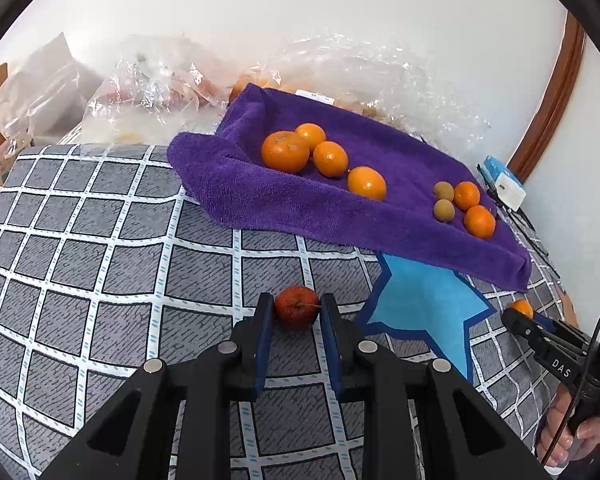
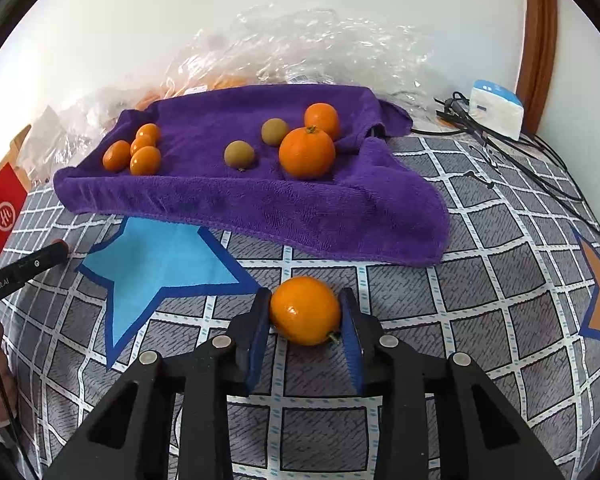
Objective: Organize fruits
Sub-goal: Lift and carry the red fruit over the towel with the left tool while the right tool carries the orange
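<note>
2 fruits pinched at once: my left tool (image 1: 296,310) grips the small red apple (image 1: 296,309), my right tool (image 2: 305,310) the orange (image 2: 305,310), next lifting both onto the purple towel (image 2: 260,204).

A towel (image 2: 260,200) lies on a bed (image 2: 480,320) with bags (image 2: 320,48) behind it. On the towel, four oranges (image 2: 140,152) sit left, two kiwis (image 2: 240,154) middle, two oranges (image 2: 307,153) right. Before the towel, an apple (image 1: 297,309) lies left and an orange (image 2: 305,310) right.
</note>
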A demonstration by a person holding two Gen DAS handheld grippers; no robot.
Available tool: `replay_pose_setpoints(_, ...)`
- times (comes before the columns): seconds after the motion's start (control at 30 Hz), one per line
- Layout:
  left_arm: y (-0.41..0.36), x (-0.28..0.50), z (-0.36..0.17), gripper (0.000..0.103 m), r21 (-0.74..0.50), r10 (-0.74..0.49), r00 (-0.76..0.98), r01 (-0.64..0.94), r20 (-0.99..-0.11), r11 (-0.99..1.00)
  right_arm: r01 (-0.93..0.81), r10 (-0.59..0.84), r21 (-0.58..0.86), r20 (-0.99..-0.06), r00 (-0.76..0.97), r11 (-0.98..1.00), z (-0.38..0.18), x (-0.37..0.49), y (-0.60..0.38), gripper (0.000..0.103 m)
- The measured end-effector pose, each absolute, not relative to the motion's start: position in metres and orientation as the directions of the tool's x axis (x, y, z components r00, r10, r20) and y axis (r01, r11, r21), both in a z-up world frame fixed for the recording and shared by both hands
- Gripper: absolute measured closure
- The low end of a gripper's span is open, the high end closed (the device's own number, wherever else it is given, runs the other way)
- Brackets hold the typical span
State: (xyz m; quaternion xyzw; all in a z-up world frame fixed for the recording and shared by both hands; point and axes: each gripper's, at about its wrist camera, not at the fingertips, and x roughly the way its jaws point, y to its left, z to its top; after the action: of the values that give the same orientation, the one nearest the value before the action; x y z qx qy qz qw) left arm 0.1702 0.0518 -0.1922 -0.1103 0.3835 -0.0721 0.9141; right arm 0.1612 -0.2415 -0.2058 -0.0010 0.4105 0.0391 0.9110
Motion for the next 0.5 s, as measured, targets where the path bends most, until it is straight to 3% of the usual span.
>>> replay_pose_setpoints(0.5, 0.048, 0.153, -0.176, 0.080, -0.289, -0.266, 0.762, 0.108, -0.591, 0.951, -0.090, 0.053, -0.011, -0.740, 0.671, 0.996, -0.204, 0.159, -0.233, 0.070)
